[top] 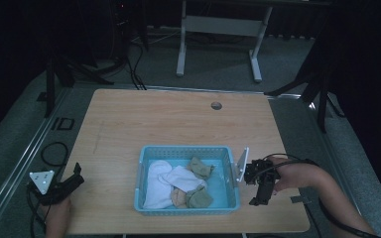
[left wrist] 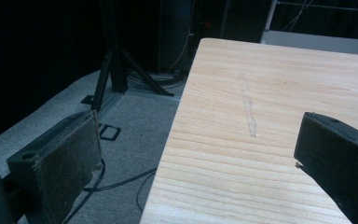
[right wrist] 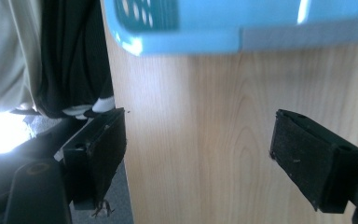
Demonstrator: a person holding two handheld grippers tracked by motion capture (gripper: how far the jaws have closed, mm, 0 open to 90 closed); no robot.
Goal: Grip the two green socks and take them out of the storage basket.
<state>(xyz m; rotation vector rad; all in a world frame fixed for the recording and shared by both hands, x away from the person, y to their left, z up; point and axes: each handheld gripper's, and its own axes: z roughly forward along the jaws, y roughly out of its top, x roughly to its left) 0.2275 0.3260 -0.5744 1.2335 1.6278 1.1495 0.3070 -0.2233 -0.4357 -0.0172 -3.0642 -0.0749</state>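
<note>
A light-blue plastic basket [top: 146, 153] sits on the wooden table [top: 178, 119] near its front edge. Inside lie white socks [top: 161, 181] and olive-green socks [top: 201, 167]. My right gripper [top: 256, 201] hangs just right of the basket, pointing down toward the table's front, open with nothing between its jaws. In the right gripper view the jaws stand wide apart over bare wood, and the basket's corner [right wrist: 135, 39] is above them. My left gripper [top: 77, 173] rests at the table's front left edge, open and empty; its view looks along the table edge [left wrist: 177, 126].
A round cable hole [top: 216, 105] is in the table's far side. Cables and stand legs [top: 129, 69] lie on the grey floor left of the table. A white table frame [top: 218, 29] stands behind. Bare wood lies beyond the basket.
</note>
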